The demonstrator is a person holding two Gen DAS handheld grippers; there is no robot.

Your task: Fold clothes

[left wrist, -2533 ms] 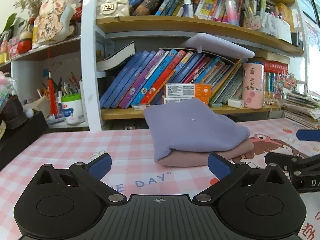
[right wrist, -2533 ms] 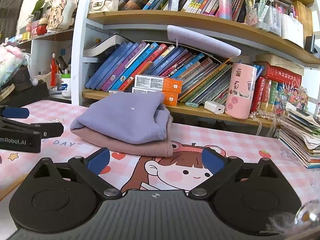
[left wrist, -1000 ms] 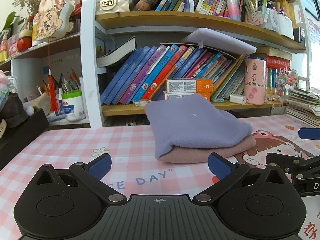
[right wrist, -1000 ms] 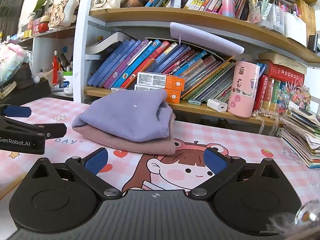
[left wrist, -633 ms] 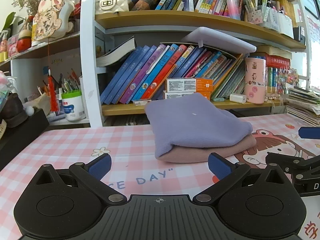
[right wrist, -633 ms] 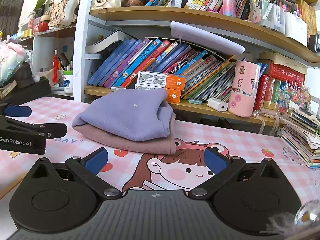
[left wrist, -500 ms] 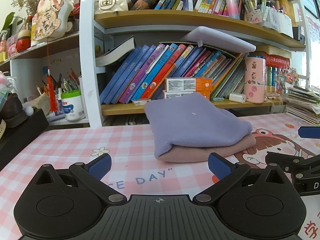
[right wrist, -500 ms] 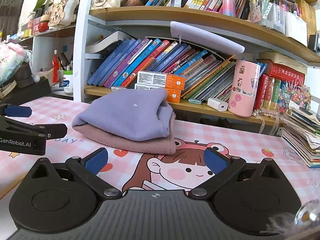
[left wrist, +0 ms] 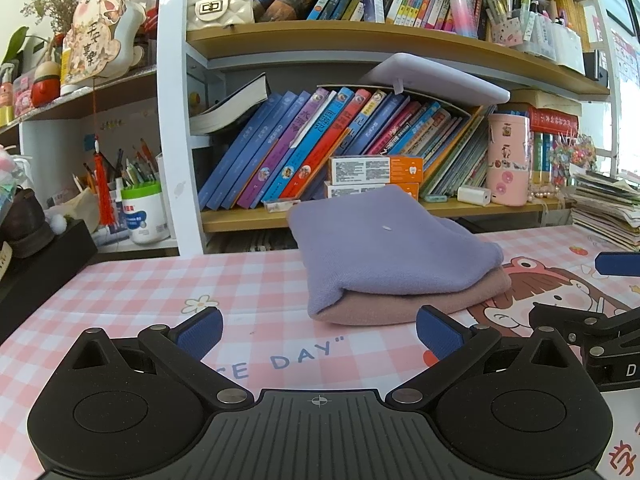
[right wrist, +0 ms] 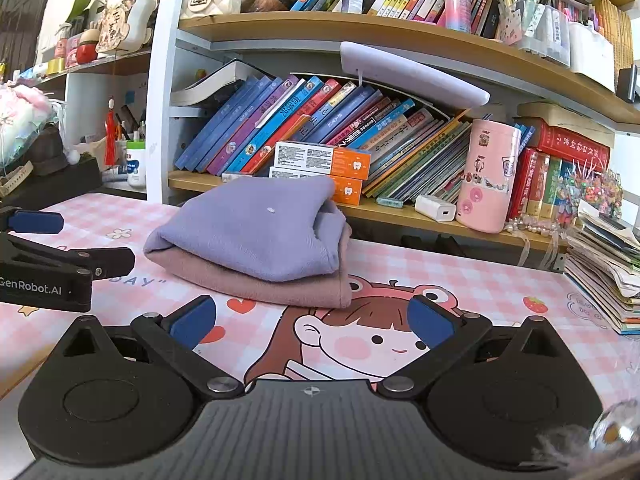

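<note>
jaws of left gripper (left wrist: 318,330) and right gripper (right wrist: 312,318) spread, empty; folded clothes (left wrist: 394,262) partly overlapped.

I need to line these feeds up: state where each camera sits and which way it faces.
Left wrist: on the left gripper, facing the bookshelf; the right gripper shows at right.
Right wrist: on the right gripper, facing the shelf; the left gripper shows at left.
Shared: lilac garment folded on pink garment, both grippers open.

Two folded garments — one purple (left wrist: 384,248), one pink (left wrist: 420,304) — two orange boxes (right wrist: 320,158), one pink tumbler (right wrist: 490,174).
</note>
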